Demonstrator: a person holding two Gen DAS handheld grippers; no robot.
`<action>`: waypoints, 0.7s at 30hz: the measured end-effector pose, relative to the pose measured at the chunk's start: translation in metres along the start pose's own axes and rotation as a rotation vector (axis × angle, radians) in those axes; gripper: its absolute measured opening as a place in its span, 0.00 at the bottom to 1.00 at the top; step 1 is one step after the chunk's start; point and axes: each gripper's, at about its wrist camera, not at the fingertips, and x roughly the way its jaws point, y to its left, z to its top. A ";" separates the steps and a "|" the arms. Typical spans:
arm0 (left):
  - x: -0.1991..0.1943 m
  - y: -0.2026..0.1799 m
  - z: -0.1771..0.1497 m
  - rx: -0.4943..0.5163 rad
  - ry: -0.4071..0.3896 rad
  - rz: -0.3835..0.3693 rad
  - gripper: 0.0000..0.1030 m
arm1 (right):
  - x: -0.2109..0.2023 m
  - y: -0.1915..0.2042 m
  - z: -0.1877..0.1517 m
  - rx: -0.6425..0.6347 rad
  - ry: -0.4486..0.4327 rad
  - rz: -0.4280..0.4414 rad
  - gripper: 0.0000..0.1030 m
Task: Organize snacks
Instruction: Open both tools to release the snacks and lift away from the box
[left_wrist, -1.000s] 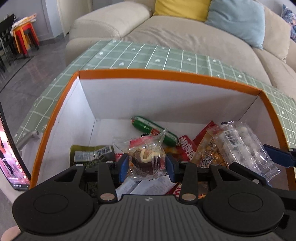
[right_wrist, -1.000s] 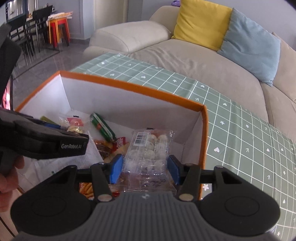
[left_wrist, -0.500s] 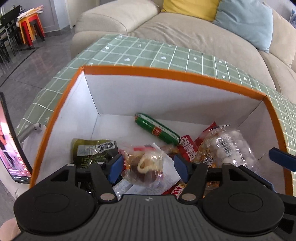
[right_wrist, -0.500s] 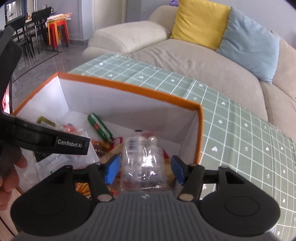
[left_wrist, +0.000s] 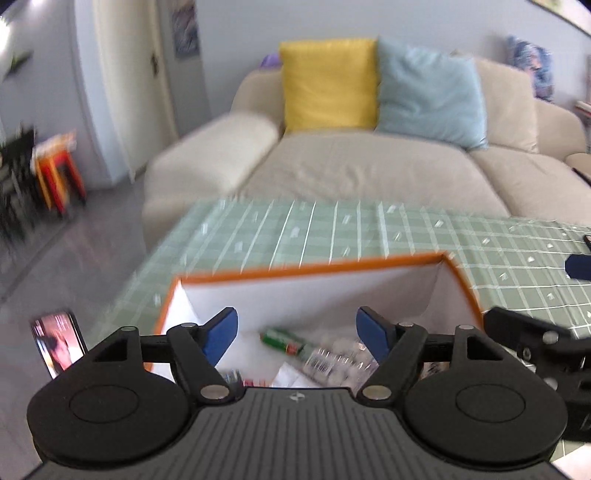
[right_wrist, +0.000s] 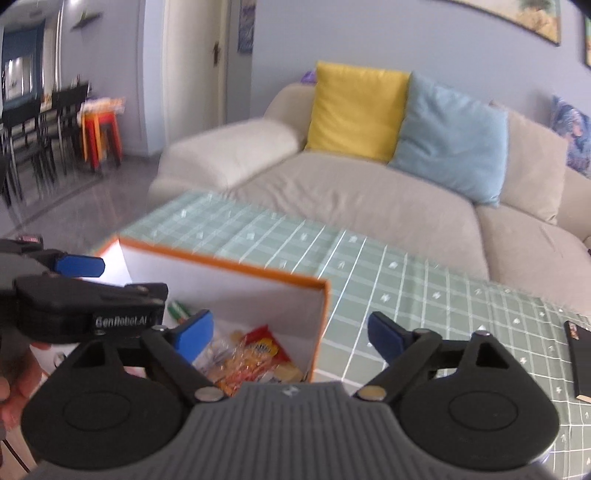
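Both views are blurred. The left hand-held gripper (left_wrist: 297, 334) hangs above an orange-rimmed white box (left_wrist: 317, 271) with its blue pads spread wide and nothing between them. The right hand-held gripper (right_wrist: 290, 338) is likewise spread and empty, straddling the box's near right corner. The box sits on a tabletop (right_wrist: 406, 273) covered in green grid cloth, with a beige sofa (right_wrist: 351, 184) behind. Inside the box lie the snacks: a green sausage-shaped stick (left_wrist: 284, 341) near the back wall, a clear bag with a barcode (left_wrist: 336, 363) beside it, and, in the right view, a red packet (right_wrist: 264, 341) among orange and clear wrappers. A dark flat object (right_wrist: 580, 360) lies on the cloth well to the right, too blurred to identify. The drop-off looks complete, so the step in hand appears to be clearing away from the box. To do it well, lift both tools straight up past the rim before swinging sideways, keep the 2 apart, and leave the pads spread for the next pickup.
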 end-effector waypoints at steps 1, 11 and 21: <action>-0.007 -0.004 0.000 0.021 -0.029 0.000 0.86 | -0.008 -0.003 0.001 0.011 -0.019 -0.001 0.90; -0.065 -0.033 -0.007 0.082 -0.179 -0.034 0.91 | -0.081 -0.028 -0.019 0.094 -0.144 -0.027 0.94; -0.078 -0.038 -0.031 0.041 -0.135 -0.100 0.92 | -0.122 -0.048 -0.060 0.174 -0.183 -0.045 0.96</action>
